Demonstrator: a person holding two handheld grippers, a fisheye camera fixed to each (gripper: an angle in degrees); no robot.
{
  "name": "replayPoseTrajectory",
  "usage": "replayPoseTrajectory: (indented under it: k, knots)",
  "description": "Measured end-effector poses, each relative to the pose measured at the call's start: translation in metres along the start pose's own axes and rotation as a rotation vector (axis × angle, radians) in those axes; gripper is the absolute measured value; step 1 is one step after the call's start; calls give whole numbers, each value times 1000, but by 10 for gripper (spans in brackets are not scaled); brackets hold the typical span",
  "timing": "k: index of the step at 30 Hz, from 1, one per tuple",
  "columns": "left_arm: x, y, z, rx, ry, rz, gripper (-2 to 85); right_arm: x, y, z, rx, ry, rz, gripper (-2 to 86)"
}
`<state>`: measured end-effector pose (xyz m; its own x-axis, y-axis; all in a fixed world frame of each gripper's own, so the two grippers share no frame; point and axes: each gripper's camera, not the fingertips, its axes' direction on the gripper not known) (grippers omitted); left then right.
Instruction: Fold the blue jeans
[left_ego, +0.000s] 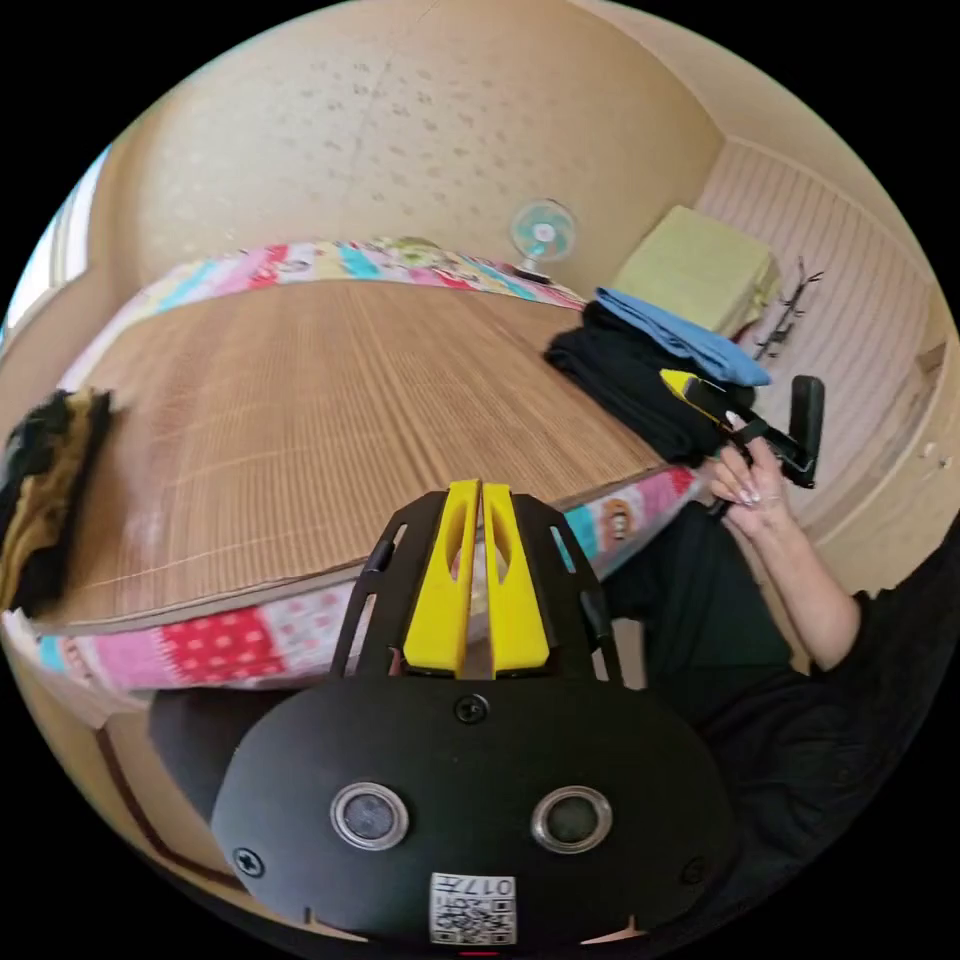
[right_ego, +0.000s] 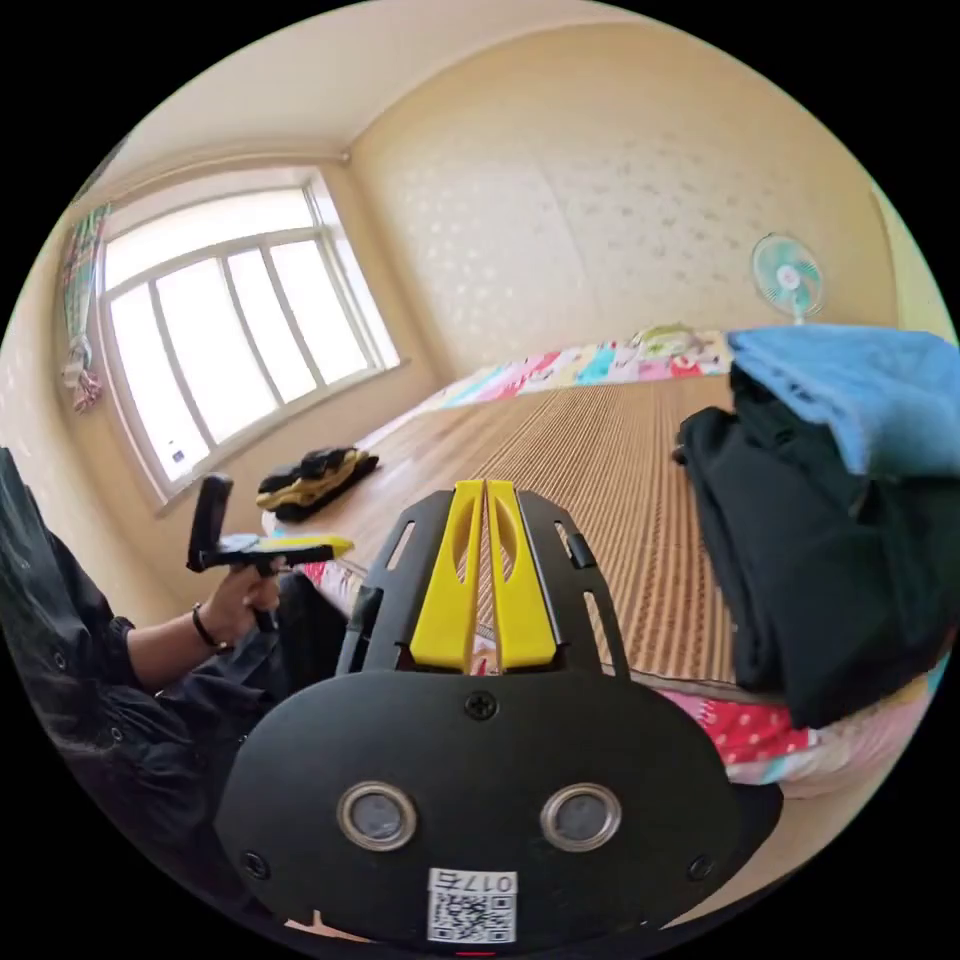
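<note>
Bright daylight from window; glare there; fisheye-bent edges.

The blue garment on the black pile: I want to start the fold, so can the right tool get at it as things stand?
Probably yes. The blue garment lies on top of the black pile with nothing over it, and the right tool, jaws closed and empty, is held off the bed's near edge beside it.
</note>
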<state>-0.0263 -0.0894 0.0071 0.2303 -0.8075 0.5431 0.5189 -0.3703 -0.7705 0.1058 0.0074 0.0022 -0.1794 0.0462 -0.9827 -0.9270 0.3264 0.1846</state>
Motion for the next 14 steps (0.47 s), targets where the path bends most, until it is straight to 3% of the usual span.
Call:
replayPoseTrajectory:
  k: [2,5,7,10,14]
  knots:
    - [-35,16,-47,23,-456,-171,17,-27,-11,89,-197,40,-67,4]
    - [-74,34,-99,143,-796,-354,62,-54,-13,175,-394,160,-120,3]
    - [-97,29,-121,193,-814,-360,72,-61,-6,211,-462,192,-129,3]
    - [-145,-12,-144,219,-654,-360,90,-55,11,209,-343,183,-107,4]
    - [-223,-97,-122,122,-505,-423,121,-29,17,205,-328,53,-9,4]
